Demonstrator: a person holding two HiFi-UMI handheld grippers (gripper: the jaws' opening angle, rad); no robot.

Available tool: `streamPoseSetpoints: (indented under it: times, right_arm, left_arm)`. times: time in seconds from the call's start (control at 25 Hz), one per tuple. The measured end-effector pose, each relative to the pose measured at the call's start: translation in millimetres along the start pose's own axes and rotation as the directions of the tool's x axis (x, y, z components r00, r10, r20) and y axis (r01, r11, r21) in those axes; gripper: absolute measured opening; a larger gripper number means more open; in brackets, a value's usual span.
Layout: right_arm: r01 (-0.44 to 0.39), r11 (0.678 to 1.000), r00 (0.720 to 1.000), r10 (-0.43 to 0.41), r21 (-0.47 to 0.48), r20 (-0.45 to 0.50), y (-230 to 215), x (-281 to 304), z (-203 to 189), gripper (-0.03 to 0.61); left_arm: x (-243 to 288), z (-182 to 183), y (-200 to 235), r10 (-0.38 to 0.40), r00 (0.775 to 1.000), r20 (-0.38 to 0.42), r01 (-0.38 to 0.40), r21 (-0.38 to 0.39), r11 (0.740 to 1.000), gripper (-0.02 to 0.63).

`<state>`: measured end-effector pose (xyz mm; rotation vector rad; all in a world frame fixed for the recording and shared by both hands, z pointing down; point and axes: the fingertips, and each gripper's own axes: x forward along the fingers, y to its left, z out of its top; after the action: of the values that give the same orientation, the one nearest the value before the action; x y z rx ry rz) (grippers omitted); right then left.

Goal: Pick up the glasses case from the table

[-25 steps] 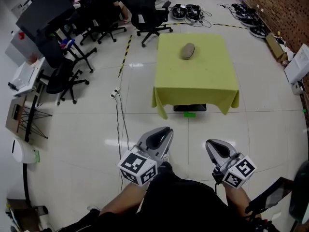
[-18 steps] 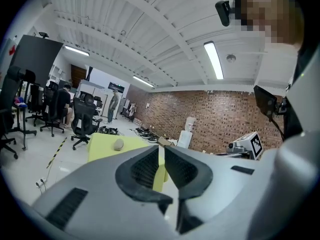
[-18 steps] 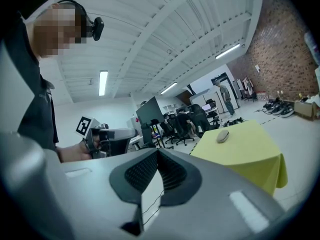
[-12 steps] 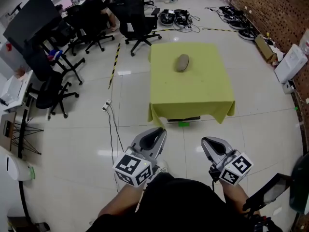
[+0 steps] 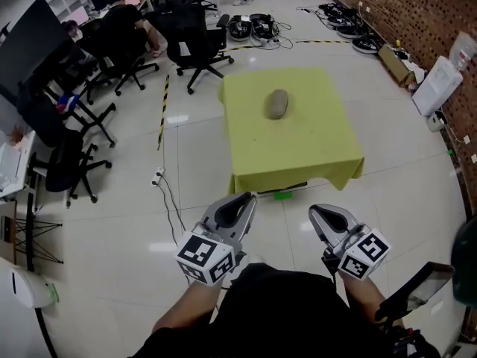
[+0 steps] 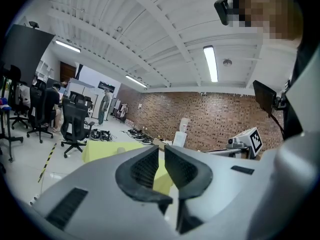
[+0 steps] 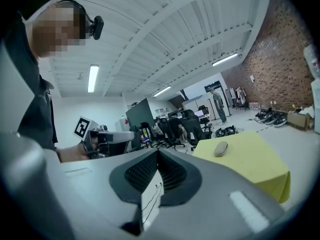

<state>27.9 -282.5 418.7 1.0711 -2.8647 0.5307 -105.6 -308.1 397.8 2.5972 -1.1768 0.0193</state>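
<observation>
Close in on case, upper centre on table, well apart. Spread left gripper or right gripper, both pressed together and empty, before pinching across its width.

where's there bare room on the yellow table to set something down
The yellow cloth-covered table is bare all around the grey oval glasses case, widest toward its near edge. Crowded: black office chairs to its left.

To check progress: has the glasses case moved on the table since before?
No. The glasses case stays at the same spot on the yellow table.
</observation>
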Motion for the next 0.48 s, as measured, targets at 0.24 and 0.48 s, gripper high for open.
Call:
streamPoseSetpoints:
  times: [0.24,0.48]
  right_arm:
    - [0.051,0.999,0.999,-0.051,-0.005,0.001,-8.2,19.2,2.9,0.002]
    - [0.08,0.997,0.997,-0.08,-0.006,-0.014,-14.9,30.3,8.4,0.002]
  left_arm:
    - [11.6,1.2,25.4,-0.042,0.999,-0.006,0.042,-0.007,0.999,0.043]
    - [19.7,2.7,43.7,-0.054,0.998,-0.013,0.054,-0.025,0.998,0.043]
